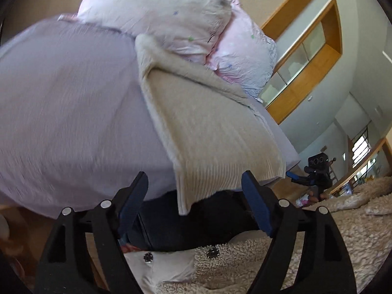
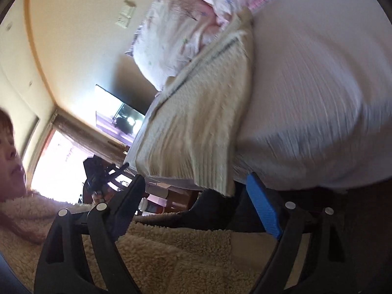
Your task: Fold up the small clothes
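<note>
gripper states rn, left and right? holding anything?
Left gripper: open, holding nothing; the beige knit sweater hem hangs off the bed edge between its fingers, ungripped.
Right gripper: open, holding nothing; the sweater hem is just ahead.

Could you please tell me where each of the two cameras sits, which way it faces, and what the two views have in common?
Left wrist: on the left gripper, jaws open, looking across the bed at the beige knit sweater and pillows; the person's fleece top and the right gripper show.
Right wrist: on the right gripper, jaws open, facing the same sweater from the other side; the person's face and left gripper show.
Shared: sweater, bed, pillows, fleece top.
</note>
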{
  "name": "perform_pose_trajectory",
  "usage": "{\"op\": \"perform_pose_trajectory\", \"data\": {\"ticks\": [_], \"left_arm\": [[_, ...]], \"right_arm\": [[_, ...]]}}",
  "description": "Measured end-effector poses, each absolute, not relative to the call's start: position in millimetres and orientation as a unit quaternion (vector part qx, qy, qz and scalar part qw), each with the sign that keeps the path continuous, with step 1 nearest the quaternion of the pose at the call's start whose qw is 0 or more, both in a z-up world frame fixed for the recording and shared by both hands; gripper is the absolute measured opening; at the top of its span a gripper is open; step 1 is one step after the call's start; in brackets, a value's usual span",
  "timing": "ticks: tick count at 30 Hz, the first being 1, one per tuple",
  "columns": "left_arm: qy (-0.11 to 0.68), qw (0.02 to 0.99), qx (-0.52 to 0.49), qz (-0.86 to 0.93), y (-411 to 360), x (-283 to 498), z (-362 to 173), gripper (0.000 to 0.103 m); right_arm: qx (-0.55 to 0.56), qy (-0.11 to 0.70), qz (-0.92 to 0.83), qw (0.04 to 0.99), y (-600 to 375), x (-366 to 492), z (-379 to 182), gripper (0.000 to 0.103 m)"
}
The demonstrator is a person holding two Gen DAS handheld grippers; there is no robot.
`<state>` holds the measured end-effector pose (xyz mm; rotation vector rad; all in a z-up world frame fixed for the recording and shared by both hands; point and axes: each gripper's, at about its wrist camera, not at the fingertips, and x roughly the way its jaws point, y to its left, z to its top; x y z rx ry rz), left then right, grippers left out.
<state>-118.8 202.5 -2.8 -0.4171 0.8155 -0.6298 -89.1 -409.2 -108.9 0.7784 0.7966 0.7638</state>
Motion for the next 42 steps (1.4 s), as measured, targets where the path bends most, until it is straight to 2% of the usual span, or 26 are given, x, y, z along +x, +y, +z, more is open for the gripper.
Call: {"op": "perform_pose_trajectory", "data": {"ticks": [1,4,5,6,7,8,9,10,11,14,17,22,25,29,31,32,34,35,36,37,38,39,42], "left_arm": [[0.390,0.843,-0.214,-0.302,202,-116,-10,0.078],[0.415,0.825,-0.235,-0.303,186,-102,-35,0.075],[0.420,0.824,-0.234,-0.301,180,-99,-38,0.071],[0.423,0.821,-0.237,-0.302,175,-96,-41,0.065],[0.426,0.814,-0.249,-0.306,170,-92,-45,0.061],[0.426,0.809,-0.262,-0.309,167,-89,-47,0.047],[0.428,0.803,-0.273,-0.312,165,-86,-48,0.023],[0.438,0.795,-0.281,-0.312,162,-83,-50,0.010],[0.442,0.792,-0.284,-0.311,161,-84,-51,0.006],[0.423,0.788,-0.303,-0.328,162,-85,-29,0.006],[0.372,0.812,-0.295,-0.340,165,-73,19,0.006],[0.302,0.863,-0.286,-0.288,168,19,86,0.006],[0.299,0.866,-0.314,-0.249,165,84,93,0.006],[0.310,0.882,-0.308,-0.178,151,171,77,0.006],[0.351,0.864,-0.329,-0.146,149,209,49,0.006],[0.371,0.851,-0.345,-0.138,153,217,37,0.007],[0.394,0.814,-0.402,-0.143,161,226,15,0.012],[0.383,0.796,-0.441,-0.160,170,221,9,0.021],[0.373,0.787,-0.463,-0.169,178,215,9,0.032],[0.364,0.785,-0.472,-0.171,186,208,11,0.051],[0.353,0.793,-0.469,-0.161,195,197,16,0.063],[0.350,0.803,-0.458,-0.150,200,190,20,0.066],[0.379,0.815,-0.418,-0.133,209,178,22,0.066]], "right_arm": [[0.374,0.366,0.362,0.772,-406,-83,-116,0.084],[0.382,0.372,0.377,0.757,-390,-67,-131,0.071],[0.384,0.373,0.382,0.754,-385,-63,-134,0.061],[0.389,0.371,0.394,0.746,-378,-59,-138,0.044],[0.390,0.368,0.401,0.743,-375,-58,-140,0.033],[0.388,0.362,0.408,0.743,-372,-58,-140,0.015],[0.386,0.358,0.411,0.744,-371,-59,-140,0.011],[0.383,0.350,0.419,0.745,-370,-61,-136,0.010],[0.382,0.344,0.424,0.746,-371,-62,-131,0.010],[0.372,0.301,0.443,0.758,-378,-64,-95,0.009],[0.338,0.246,0.459,0.784,-386,-47,-40,0.009],[0.284,0.181,0.423,0.841,-388,38,37,0.009],[0.302,0.179,0.372,0.859,-386,118,53,0.009],[0.325,0.212,0.269,0.881,-389,206,30,0.009],[0.343,0.263,0.197,0.880,-395,234,2,0.010],[0.358,0.294,0.167,0.870,-397,246,-13,0.016],[0.384,0.320,0.131,0.856,-403,253,-29,0.049],[0.398,0.297,0.142,0.856,-407,245,-30,0.078],[0.406,0.255,0.162,0.862,-412,233,-28,0.093],[0.406,0.227,0.174,0.868,-415,222,-27,0.096],[0.405,0.201,0.188,0.872,-418,212,-25,0.099],[0.406,0.189,0.200,0.871,-420,208,-25,0.101],[0.430,0.171,0.232,0.855,-428,201,-32,0.102]]}}
